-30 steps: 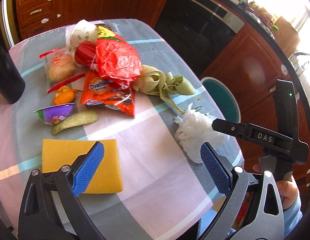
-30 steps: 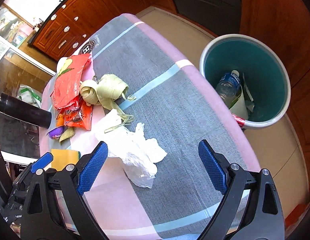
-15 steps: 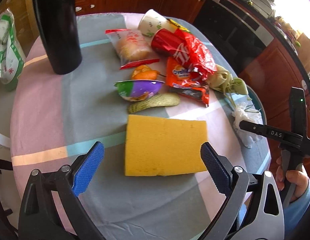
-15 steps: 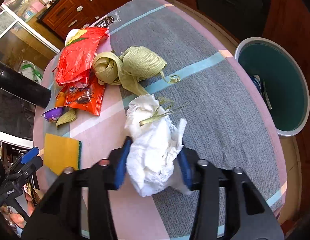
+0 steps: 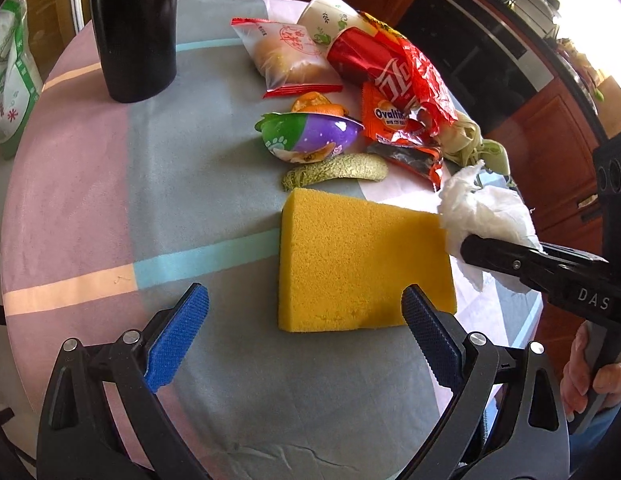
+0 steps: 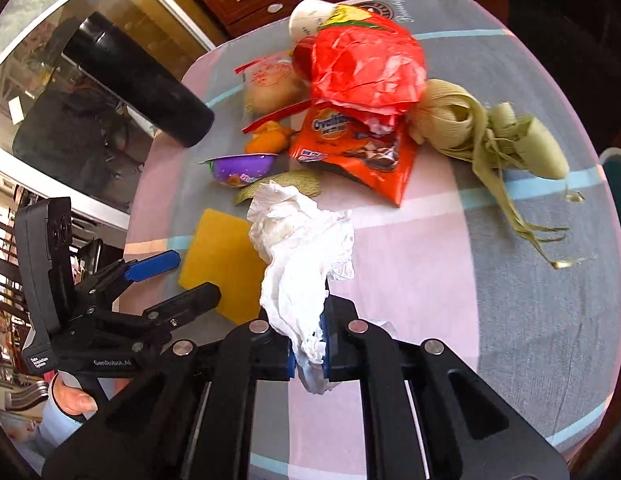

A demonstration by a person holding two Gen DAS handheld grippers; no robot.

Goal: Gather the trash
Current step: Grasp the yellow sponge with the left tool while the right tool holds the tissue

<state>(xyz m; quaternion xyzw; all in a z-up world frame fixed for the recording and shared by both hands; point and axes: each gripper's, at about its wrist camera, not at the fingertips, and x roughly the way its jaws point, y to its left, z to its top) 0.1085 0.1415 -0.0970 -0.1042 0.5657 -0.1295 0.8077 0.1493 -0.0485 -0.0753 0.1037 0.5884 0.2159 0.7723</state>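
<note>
Tissue (image 6: 302,248), crumpled and white, is pinched between the closed blue pads of the right gripper (image 6: 308,354) and lifted clear of the table (image 6: 450,280), hanging above the edge of the yellow sponge (image 5: 358,264). By my reading the task is at an early stage: one piece is in hand but not yet binned, and only a sliver of the teal bin (image 6: 616,172) shows at the right edge of the right wrist view. Most rubbish lies in a heap on the cloth: a red bag (image 6: 362,64), an orange Ovaltine packet (image 6: 358,148), a bagged bun (image 5: 286,60), a paper cup (image 5: 326,20), orange peel (image 5: 318,106), a purple tub (image 5: 306,138), a melon rind (image 5: 334,170) and corn husks (image 6: 490,132). A black flask (image 5: 132,28) stands apart. The left gripper (image 5: 302,330) hovers with jaws wide, holding nothing, just short of the sponge. Legible writing: "Ovaltine" on the packet, part of a white Coca-Cola script on a red can (image 5: 366,64), "DAS" and "GenRobot.AI" on the gripper bodies.
</note>
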